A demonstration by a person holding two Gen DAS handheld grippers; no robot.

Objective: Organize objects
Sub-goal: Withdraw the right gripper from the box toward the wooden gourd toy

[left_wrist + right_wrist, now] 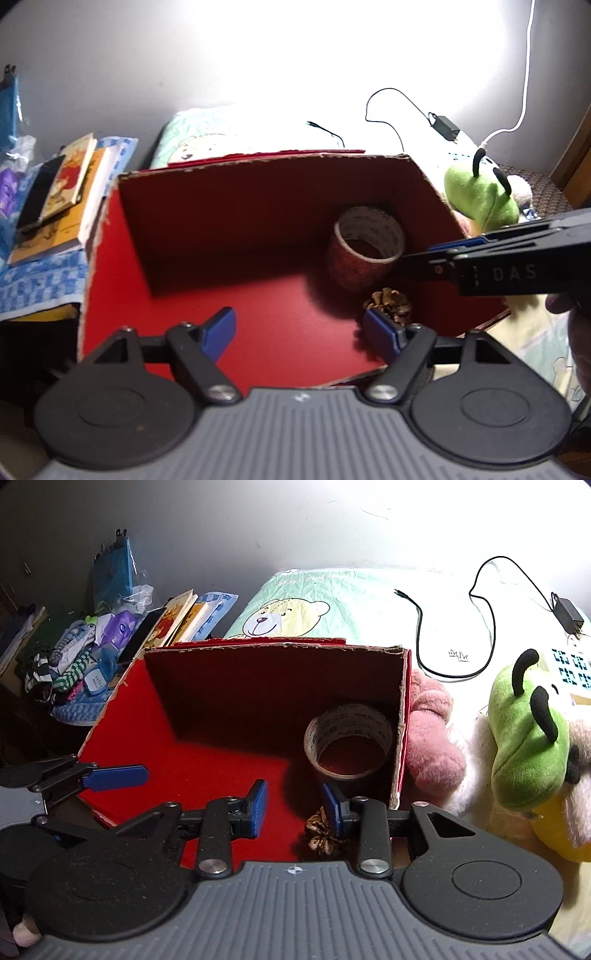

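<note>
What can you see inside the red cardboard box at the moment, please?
Inside the red cardboard box stand a roll of tape in the far right corner and a pine cone nearer the front. The gripper bodies cover the box's near edge, so anything there is hidden.

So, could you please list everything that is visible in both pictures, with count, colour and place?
red cardboard box: one, red, centre, open.
roll of brown packing tape: one, brown, inside box, right corner.
small brown pine cone: one, brown, in box, in front of tape.
green plush toy: one, green, right of box.
pink plush toy: one, pink, against box's right wall.
bear-print pillow: one, pale green, behind box.
black power adapter with cable: one, black, far right.
stack of books: several, yellowish, left of box.
left gripper: one, blue pads, open, over box.
right gripper: one, blue pads, open, near pine cone.
</note>
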